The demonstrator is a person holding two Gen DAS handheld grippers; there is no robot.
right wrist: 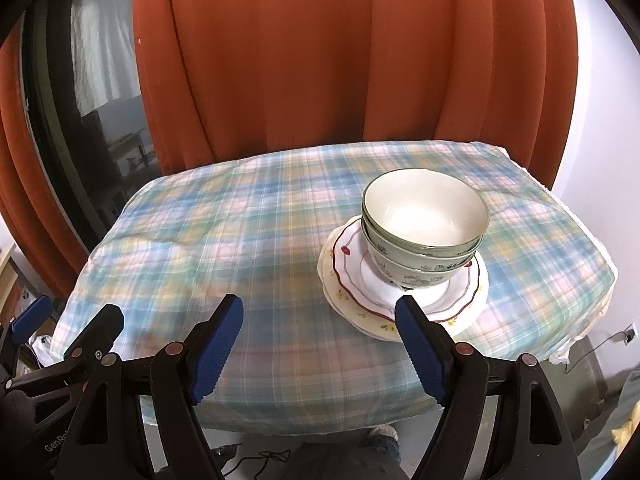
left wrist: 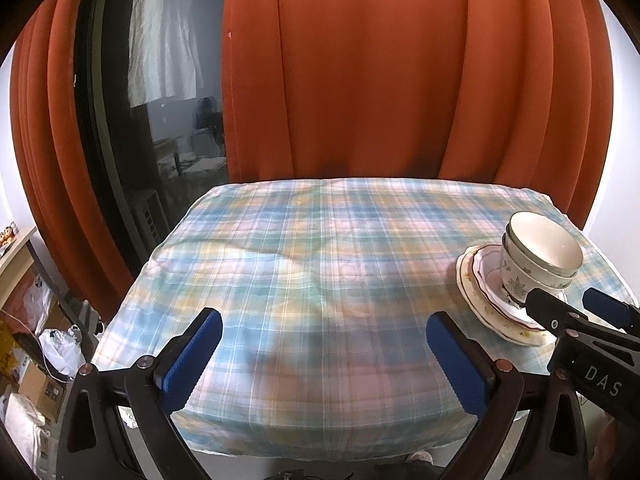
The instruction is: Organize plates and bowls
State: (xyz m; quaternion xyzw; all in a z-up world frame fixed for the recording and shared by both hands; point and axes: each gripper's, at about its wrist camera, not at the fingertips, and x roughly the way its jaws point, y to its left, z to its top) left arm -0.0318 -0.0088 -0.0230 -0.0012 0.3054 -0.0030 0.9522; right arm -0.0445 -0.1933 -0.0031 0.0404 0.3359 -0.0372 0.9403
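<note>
From the left wrist, the left gripper [left wrist: 323,354] hung over the near edge of the plaid tablecloth [left wrist: 320,248], its blue pads spread wide with nothing but cloth between them. Out at three o'clock sat the stack: nested bowls [left wrist: 542,254] resting on a red-rimmed plate [left wrist: 486,276], and that on a cream plate [left wrist: 470,294]. At four o'clock the right gripper [left wrist: 576,306] poked in just beside the stack's near rim, though whether it touched could not be told from there. Orange curtains [left wrist: 360,72] filled twelve o'clock, a dark window [left wrist: 168,100] at ten. Over to the right wrist: the right gripper [right wrist: 319,338] stood wide too, pads apart and holding nothing, its right pad overlapping the plates' near rim at five o'clock. The bowls [right wrist: 424,224] sat upright, just right of centre, on the red-rimmed plate [right wrist: 352,276] over the cream one [right wrist: 348,308]. The left gripper [right wrist: 72,320] showed at eight o'clock.
</note>
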